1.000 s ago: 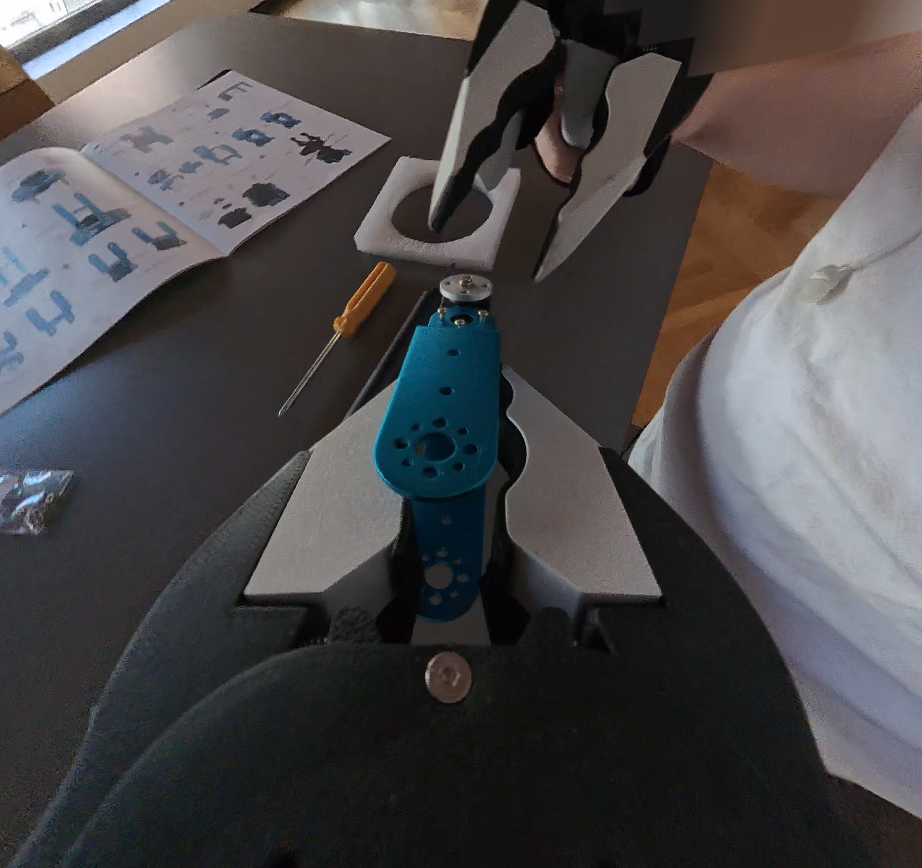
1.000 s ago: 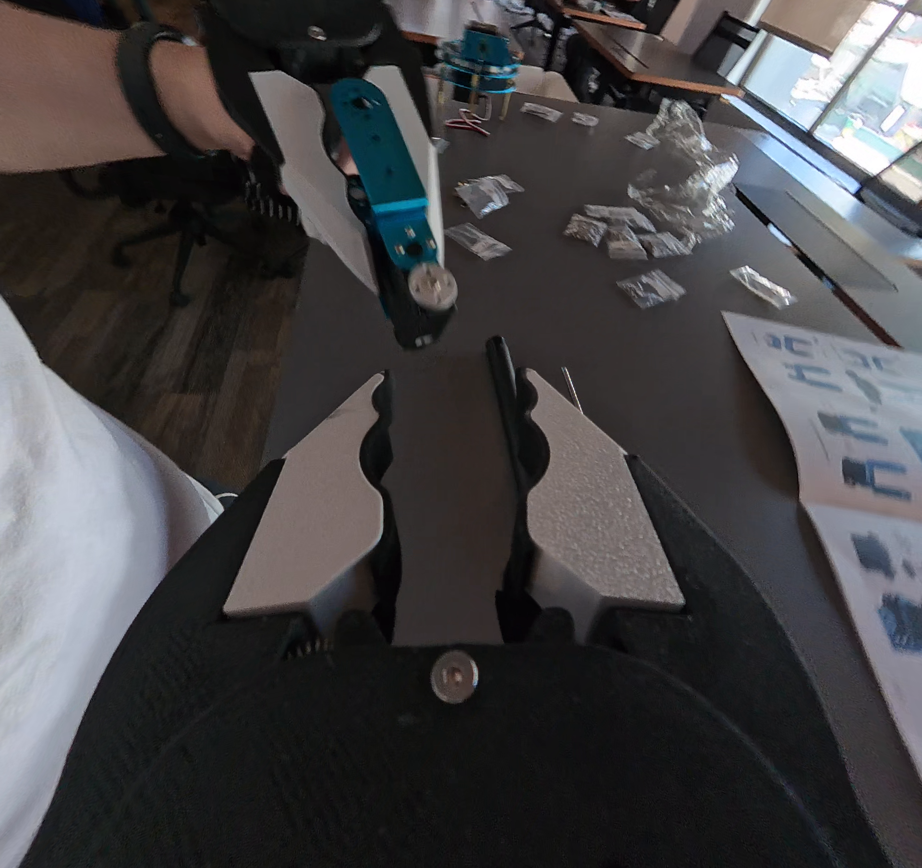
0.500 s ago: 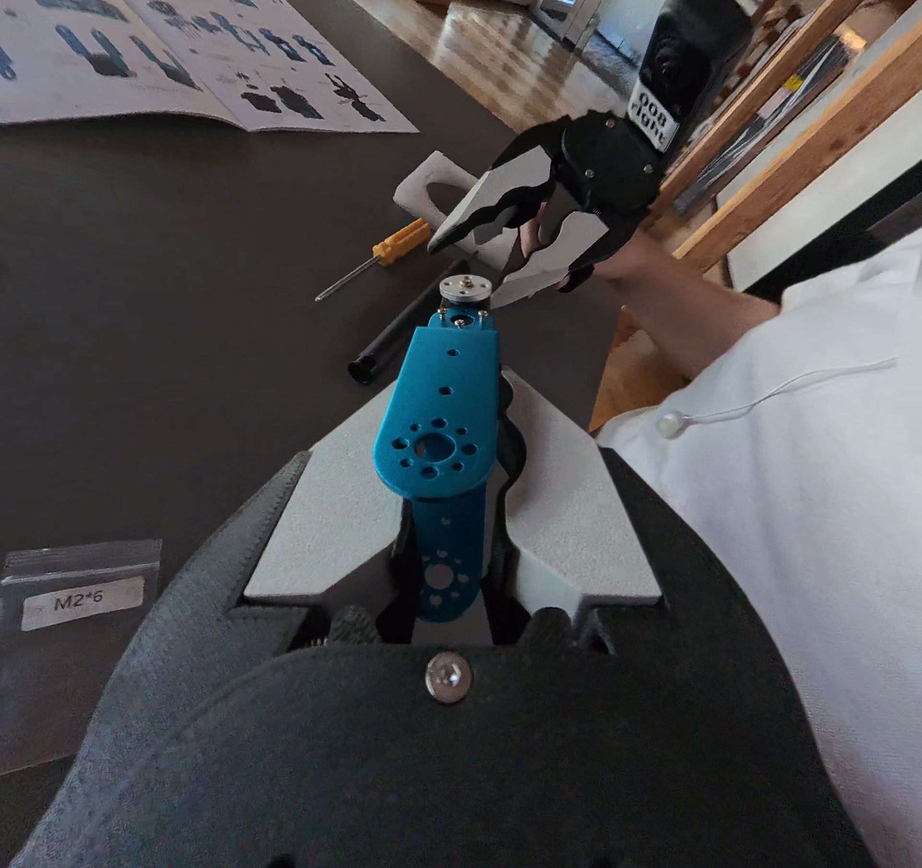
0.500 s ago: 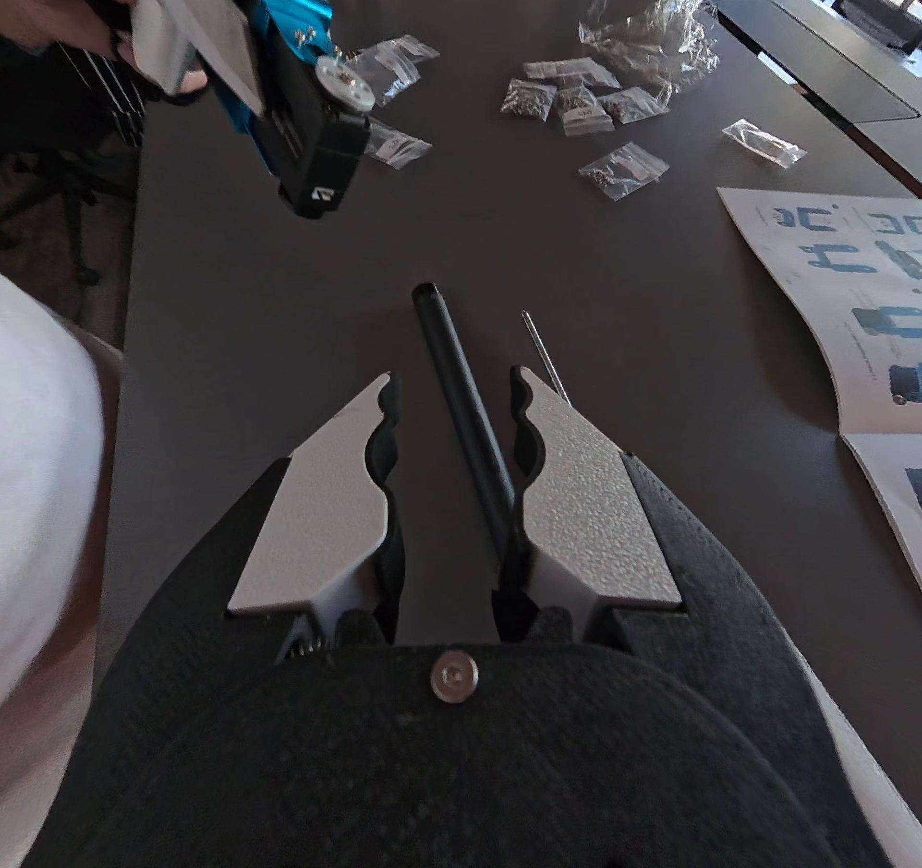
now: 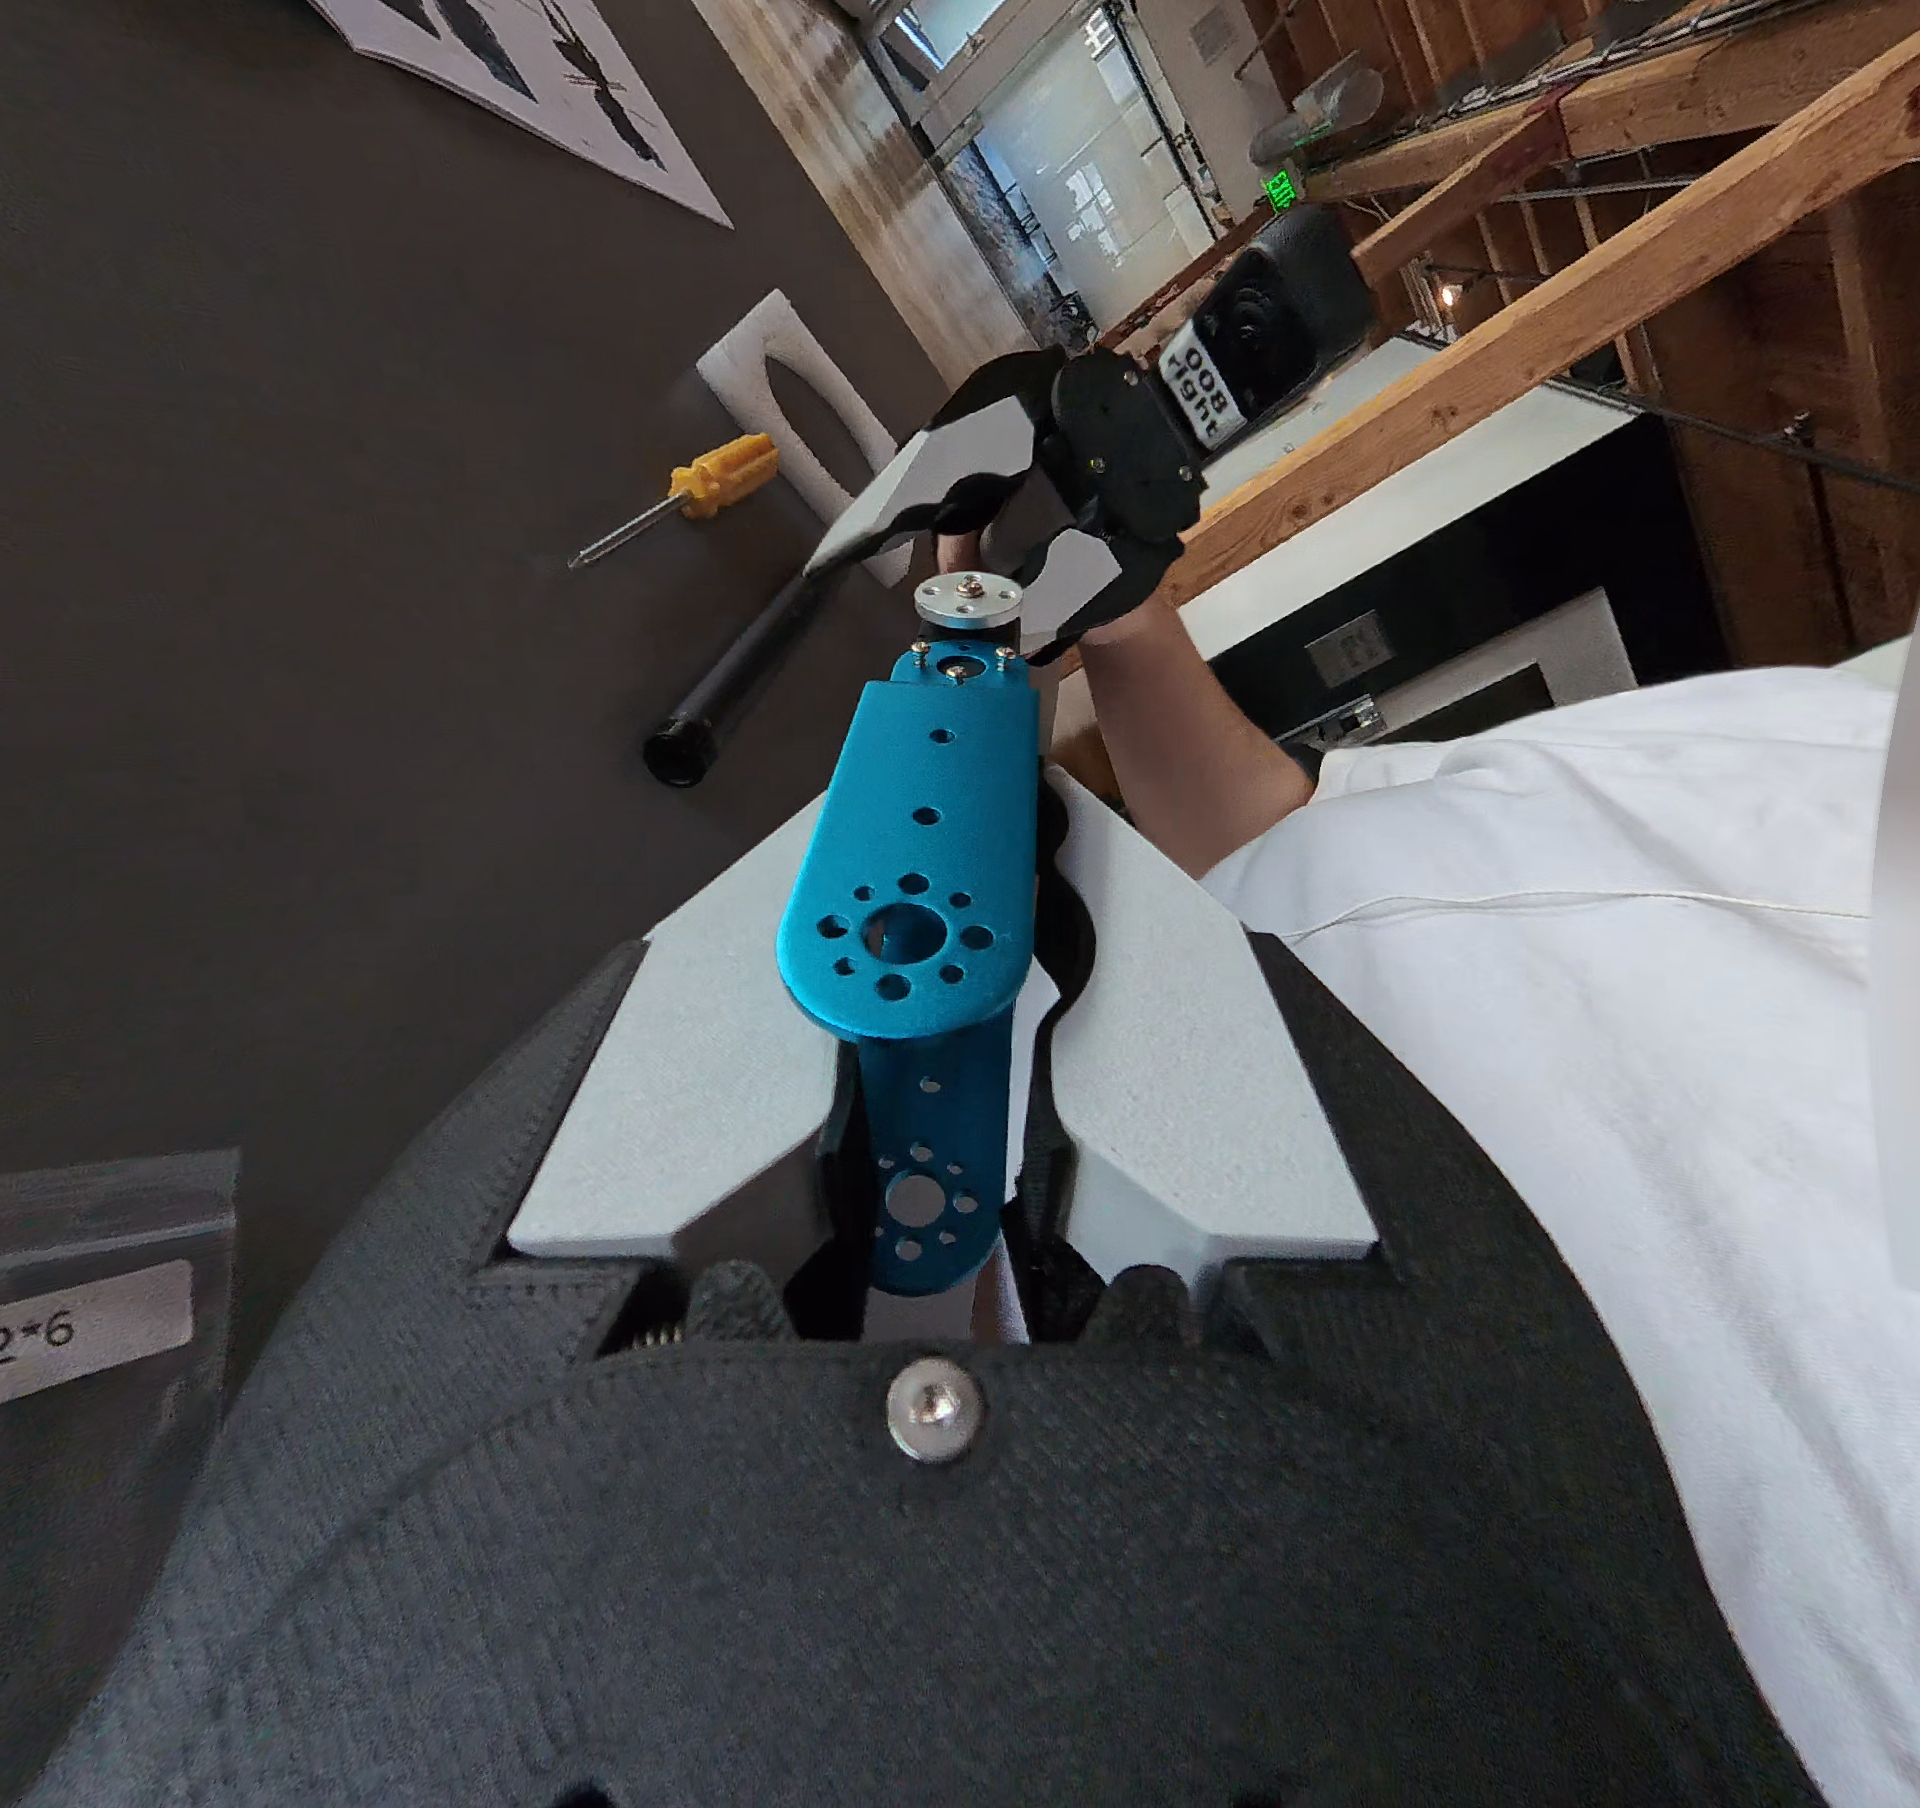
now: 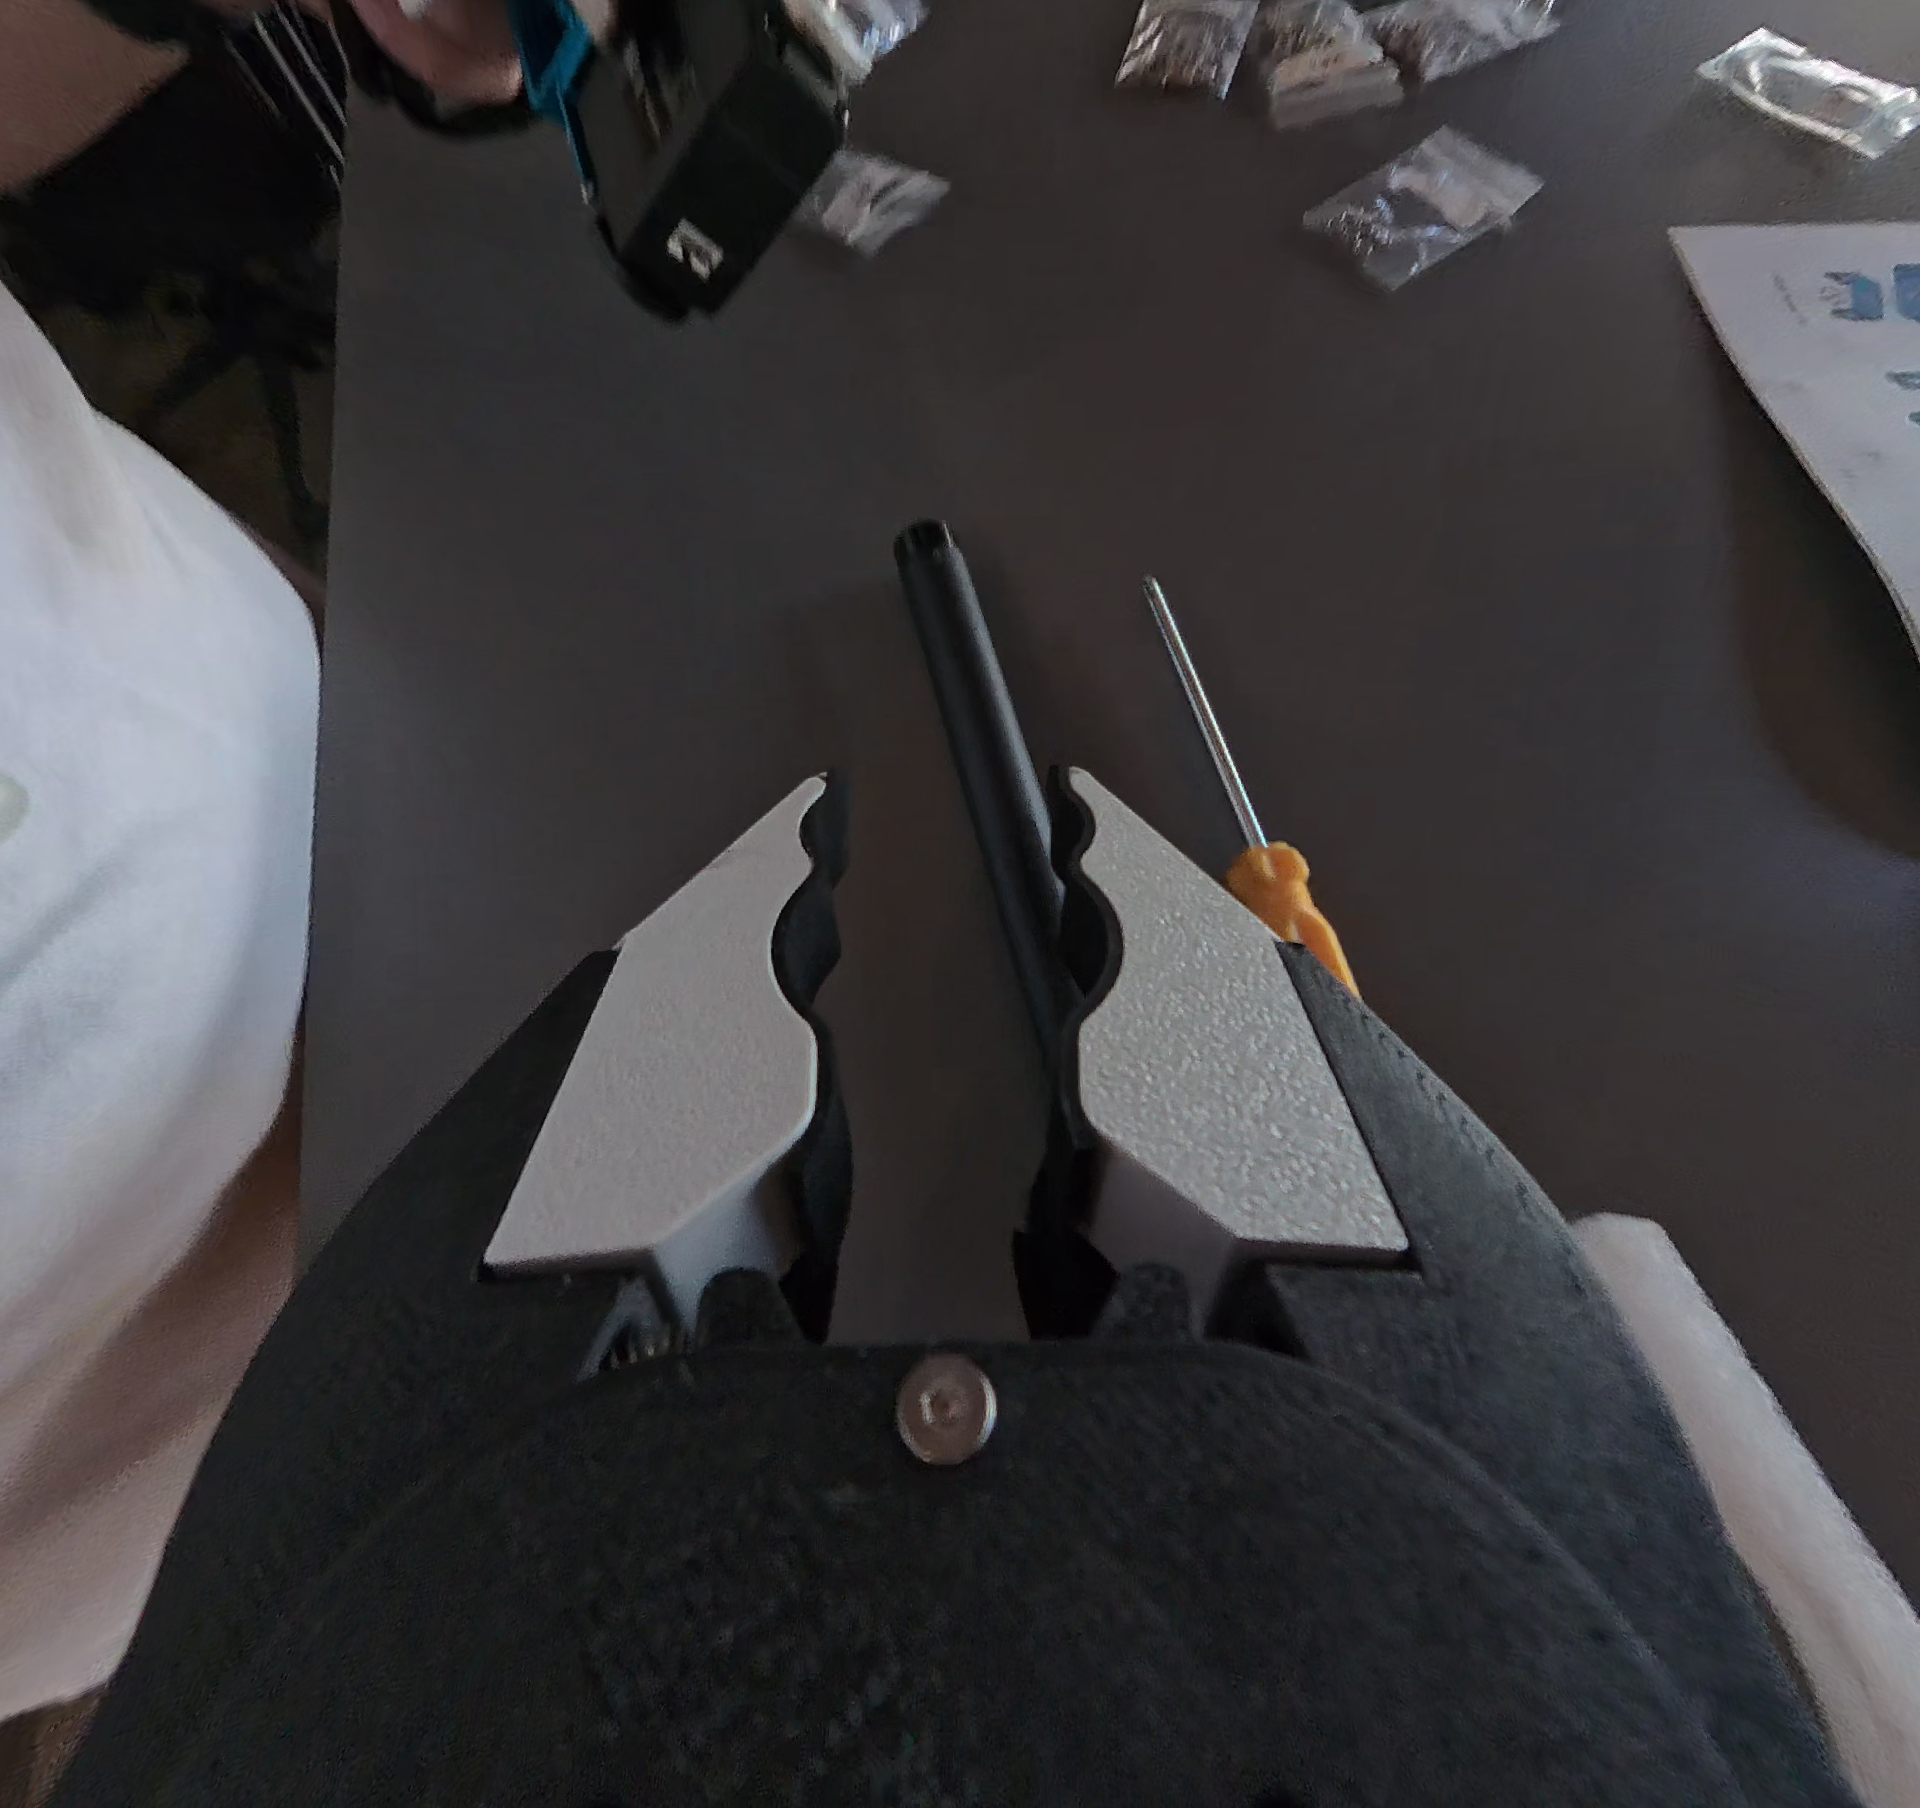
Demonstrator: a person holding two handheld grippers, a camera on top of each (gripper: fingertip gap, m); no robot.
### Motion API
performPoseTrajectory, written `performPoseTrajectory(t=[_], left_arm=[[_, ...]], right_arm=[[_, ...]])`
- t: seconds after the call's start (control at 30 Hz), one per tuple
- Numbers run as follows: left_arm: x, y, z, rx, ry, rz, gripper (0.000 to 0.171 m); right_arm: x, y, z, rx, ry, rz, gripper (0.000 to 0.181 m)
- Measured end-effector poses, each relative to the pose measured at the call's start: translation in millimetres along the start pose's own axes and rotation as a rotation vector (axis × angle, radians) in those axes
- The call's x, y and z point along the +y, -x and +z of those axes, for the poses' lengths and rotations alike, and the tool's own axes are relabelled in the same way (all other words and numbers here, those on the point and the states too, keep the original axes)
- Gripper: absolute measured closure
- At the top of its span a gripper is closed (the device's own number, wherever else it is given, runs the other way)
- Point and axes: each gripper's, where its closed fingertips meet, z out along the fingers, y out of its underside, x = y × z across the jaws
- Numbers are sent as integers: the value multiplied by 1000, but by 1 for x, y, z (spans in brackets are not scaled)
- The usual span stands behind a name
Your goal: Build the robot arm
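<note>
My left gripper [image 5: 956, 782] is shut on a blue perforated metal bracket [image 5: 920, 885], held above the dark table [image 5: 312, 511]. A black servo with a silver round horn [image 5: 966, 603] sits at the bracket's far end. The servo also shows at the top left of the right wrist view [image 6: 707, 148]. My right gripper [image 6: 943, 776] is open and low over the table. A black rod [image 6: 977, 750] lies on the table between its fingers, close against the right finger. The rod also shows in the left wrist view [image 5: 743, 657].
A yellow-handled screwdriver [image 6: 1283, 891] lies just right of the rod. A white foam piece [image 5: 790, 397] lies beyond it. An open printed booklet [image 6: 1849, 387] is at the right. Several small clear bags of parts [image 6: 1299, 33] lie farther off. The person's white shirt [image 5: 1558, 1031] is close by. The right tips stand about 5 centimeters off the yellow-handled screwdriver [image 6: 1283, 891]. It turns up in the left wrist view [image 5: 710, 476] as well.
My right gripper has come down over the black rod, which now lies between its open fingers. My left gripper has rolled and drawn back, still holding the bracket.
</note>
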Motion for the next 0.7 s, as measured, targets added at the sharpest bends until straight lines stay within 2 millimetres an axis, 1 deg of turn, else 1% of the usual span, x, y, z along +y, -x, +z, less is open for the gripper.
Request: performPoseTrajectory(t=[0.07,0.13,0.23,0.27,0.3,0.37,0.47,0.57,0.63,0.7], left_arm=[[1,1,0,-23,2,12,145],[2,3,-2,-58,8,23,144],[2,7,-11,-141,-4,46,144],[2,8,-14,-168,-12,59,144],[2,8,-18,-191,-20,69,145],[3,8,-23,-217,-39,76,145],[8,5,-25,-211,-64,65,145],[14,6,-25,-219,-65,58,145],[15,5,-23,-217,-61,59,145],[15,3,-22,-216,-54,67,145]], right_arm=[[3,-4,-4,12,8,-63,141],[-3,-5,-5,-11,-20,-96,141],[-15,-3,7,-67,-4,-176,141],[-13,-2,12,-86,32,-225,141],[-6,-4,16,-99,95,-271,142],[9,-14,14,-91,202,-301,144],[16,-10,3,-196,195,-232,148],[30,-9,-8,-365,334,-119,149],[31,-13,-12,-477,418,-55,156],[26,-20,-9,-547,453,-17,160]])
